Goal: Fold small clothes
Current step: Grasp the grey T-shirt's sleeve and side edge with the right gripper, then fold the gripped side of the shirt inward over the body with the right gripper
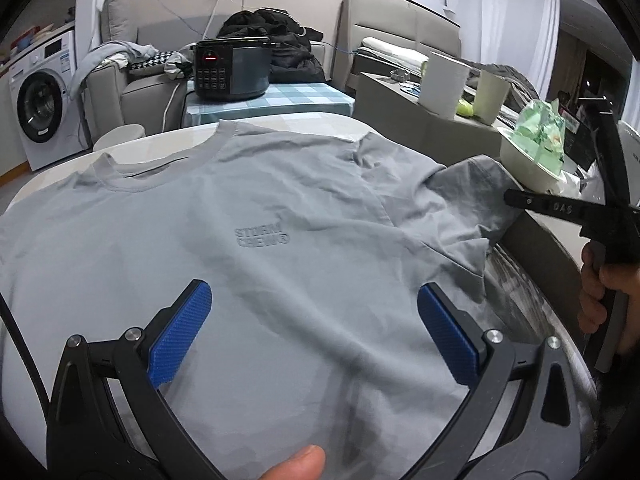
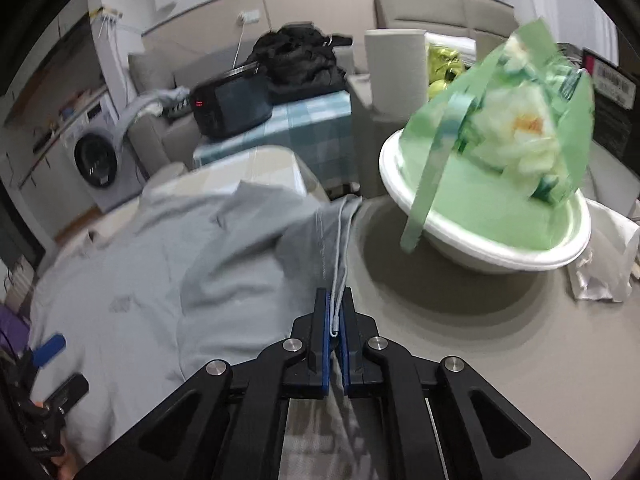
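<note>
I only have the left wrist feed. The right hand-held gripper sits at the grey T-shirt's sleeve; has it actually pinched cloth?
Observer: Yes. In the right wrist view the right hand-held gripper is shut on the sleeve hem of the grey cotton T-shirt.
Operator: How does the left one look from that side?
Observer: The open left hand-held gripper is over the shirt's lower body at the far left; one blue pad shows.
Operator: Anything near the sleeve that I miss?
Observer: The white round bowl holding a green printed plastic bag stands just beyond the sleeve, on a dark round patch of the table.
</note>
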`<state>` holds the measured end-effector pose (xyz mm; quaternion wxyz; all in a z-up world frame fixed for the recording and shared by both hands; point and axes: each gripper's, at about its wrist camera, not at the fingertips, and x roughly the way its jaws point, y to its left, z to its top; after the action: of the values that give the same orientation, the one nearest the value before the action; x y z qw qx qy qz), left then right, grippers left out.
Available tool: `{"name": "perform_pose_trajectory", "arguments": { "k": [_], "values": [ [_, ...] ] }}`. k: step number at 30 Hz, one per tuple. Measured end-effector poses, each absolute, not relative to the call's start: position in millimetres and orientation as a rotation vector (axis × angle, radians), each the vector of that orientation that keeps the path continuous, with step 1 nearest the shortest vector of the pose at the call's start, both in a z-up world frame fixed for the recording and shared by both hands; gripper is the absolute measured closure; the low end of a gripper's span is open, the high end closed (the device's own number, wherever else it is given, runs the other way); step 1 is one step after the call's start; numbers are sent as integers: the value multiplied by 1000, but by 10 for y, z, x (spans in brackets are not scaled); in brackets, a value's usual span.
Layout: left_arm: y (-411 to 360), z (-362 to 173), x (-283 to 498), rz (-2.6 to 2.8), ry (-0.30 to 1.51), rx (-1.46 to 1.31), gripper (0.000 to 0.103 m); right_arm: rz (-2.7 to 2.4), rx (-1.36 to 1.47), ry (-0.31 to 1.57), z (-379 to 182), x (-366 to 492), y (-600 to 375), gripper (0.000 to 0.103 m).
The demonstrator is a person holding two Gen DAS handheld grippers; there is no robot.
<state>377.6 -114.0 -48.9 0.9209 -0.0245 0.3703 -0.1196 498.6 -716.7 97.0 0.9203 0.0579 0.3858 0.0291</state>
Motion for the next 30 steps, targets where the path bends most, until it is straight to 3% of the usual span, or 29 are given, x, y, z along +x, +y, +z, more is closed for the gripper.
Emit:
{"name": "perform_pose_trajectory", "arguments": {
  "k": [6, 9, 12, 15, 16, 21, 28, 29, 30],
  "values": [
    [-745, -467, 3753, -191, 765, -128, 1, 259, 10, 651, 1438, 4992, -6560, 99],
    [-489, -429, 3757, -151, 754, -179, 1, 477, -102, 674, 1437, 4977, -6011, 97],
    [-267, -432, 3750, -111, 746, -221, 1, 709, -242, 869, 1168, 4915, -5498, 85],
    [-122, -444, 3749, -89, 752, -250, 1, 733, -293, 893, 1076, 4776, -5469, 60],
    [-88, -446, 3746, -83, 751, -254, 1, 732, -273, 888, 1094, 4759, -5539, 58],
    [-15, -464, 3737, -71, 755, -255, 1, 501, -158, 856, 1200, 4974, -5988, 56],
    [-57, -520, 3785, -58, 767, -250, 1, 306, 252, 980, 1006, 5575, -6484, 56],
    [-55, -529, 3791, -56, 769, -253, 1, 319, 262, 977, 991, 5634, -6455, 57],
    [-53, -536, 3796, -57, 773, -254, 1, 327, 258, 971, 981, 5714, -6371, 69]
  ]
}}
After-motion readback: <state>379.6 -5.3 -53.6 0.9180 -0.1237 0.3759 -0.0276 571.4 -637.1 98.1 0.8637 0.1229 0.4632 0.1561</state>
